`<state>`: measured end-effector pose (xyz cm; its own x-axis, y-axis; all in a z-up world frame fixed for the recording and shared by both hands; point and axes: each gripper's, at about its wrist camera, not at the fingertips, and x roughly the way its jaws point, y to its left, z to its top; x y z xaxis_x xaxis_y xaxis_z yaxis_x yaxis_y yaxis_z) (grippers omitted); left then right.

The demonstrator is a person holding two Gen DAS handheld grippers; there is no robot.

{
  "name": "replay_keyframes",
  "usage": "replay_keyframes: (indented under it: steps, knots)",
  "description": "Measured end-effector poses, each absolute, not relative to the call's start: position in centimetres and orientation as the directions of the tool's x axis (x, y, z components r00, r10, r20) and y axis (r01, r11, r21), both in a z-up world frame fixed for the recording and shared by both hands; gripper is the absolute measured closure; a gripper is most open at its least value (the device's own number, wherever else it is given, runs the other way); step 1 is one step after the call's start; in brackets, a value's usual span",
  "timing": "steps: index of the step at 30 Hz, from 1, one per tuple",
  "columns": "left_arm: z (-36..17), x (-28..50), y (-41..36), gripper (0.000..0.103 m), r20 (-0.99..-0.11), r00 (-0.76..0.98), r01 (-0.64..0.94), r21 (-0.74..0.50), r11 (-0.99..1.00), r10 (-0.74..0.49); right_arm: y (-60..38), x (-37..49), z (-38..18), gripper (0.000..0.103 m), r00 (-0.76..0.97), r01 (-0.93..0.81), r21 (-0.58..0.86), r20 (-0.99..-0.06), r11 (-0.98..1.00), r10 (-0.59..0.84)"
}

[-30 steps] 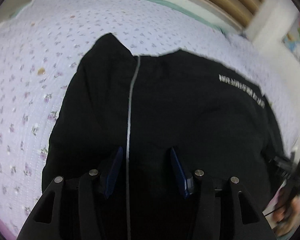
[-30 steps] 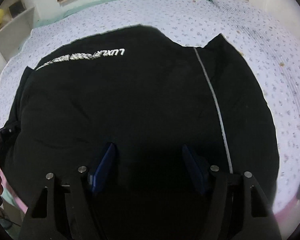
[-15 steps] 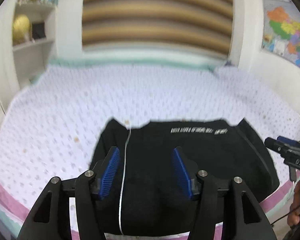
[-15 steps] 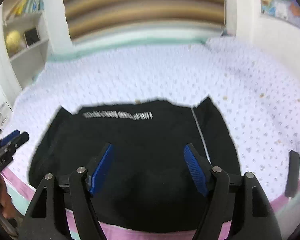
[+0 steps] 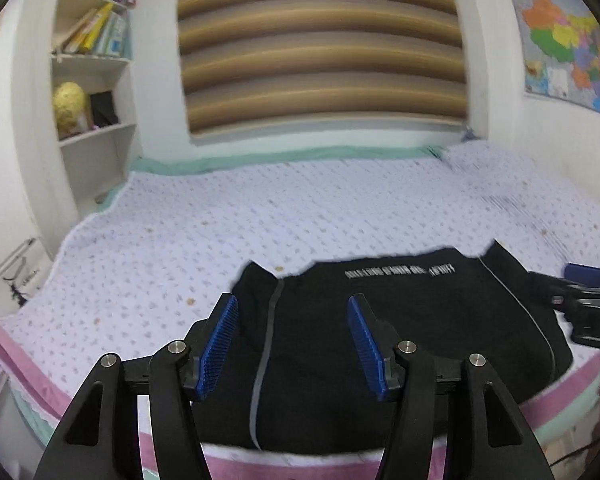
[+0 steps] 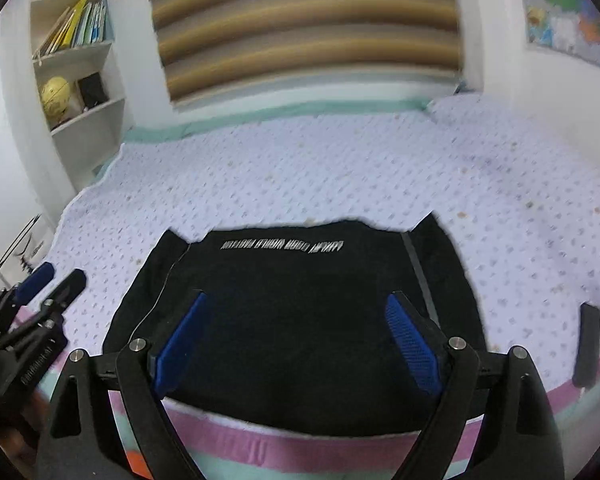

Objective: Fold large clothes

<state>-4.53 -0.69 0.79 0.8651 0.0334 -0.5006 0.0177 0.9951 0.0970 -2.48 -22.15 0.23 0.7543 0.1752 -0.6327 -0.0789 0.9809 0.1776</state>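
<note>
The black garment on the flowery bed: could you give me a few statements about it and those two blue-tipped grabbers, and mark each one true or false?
1. The black garment with white lettering lies folded on the lilac floral bedspread. True.
2. The left gripper is clamped on the garment. False: its blue pads are spread apart with nothing between them.
3. The right gripper is open. True.
4. The garment sits in the middle of the bed, by the striped window blind. False: it lies at the near edge, by the pink border.
5. A slim black object rests on the bedspread right of the garment. True.
</note>
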Motion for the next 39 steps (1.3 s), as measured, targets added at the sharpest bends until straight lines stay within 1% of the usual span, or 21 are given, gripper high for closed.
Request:
replay_keyframes:
  steps: [6,11,20,31,39]
  knots:
    - [-0.9,-4.3,-1.7,0.045,-0.541,0.838,0.018,0.148,0.989,0.066,-20.6,-1.7,-1.6,0.012,0.724,-0.089,0.144,-0.670,0.986,0.163]
    - [-1.3,-3.9,-1.6,0.045,-0.561,0.826,0.019,0.121,0.992,0.053,-20.2,-1.4,-2.5,0.012,0.710,-0.089,0.141,-0.685,0.986,0.163]
    - [-2.3,-3.3,-1.6,0.045,-0.594,0.804,0.039,0.125,0.991,0.044,-19.8,-0.6,-4.1,0.012,0.670,-0.087,0.146,-0.723,0.986,0.166]
    - [-3.4,-2.4,-1.4,0.045,-0.637,0.771,0.068,0.111,0.992,0.018,-20.4,0.0,-5.1,0.012,0.648,-0.068,0.165,-0.742,0.984,0.169]
    - [-4.0,-2.1,-1.5,0.045,-0.658,0.753,0.063,0.111,0.992,0.026,-20.2,0.1,-5.5,0.012,0.641,-0.061,0.176,-0.748,0.982,0.174]
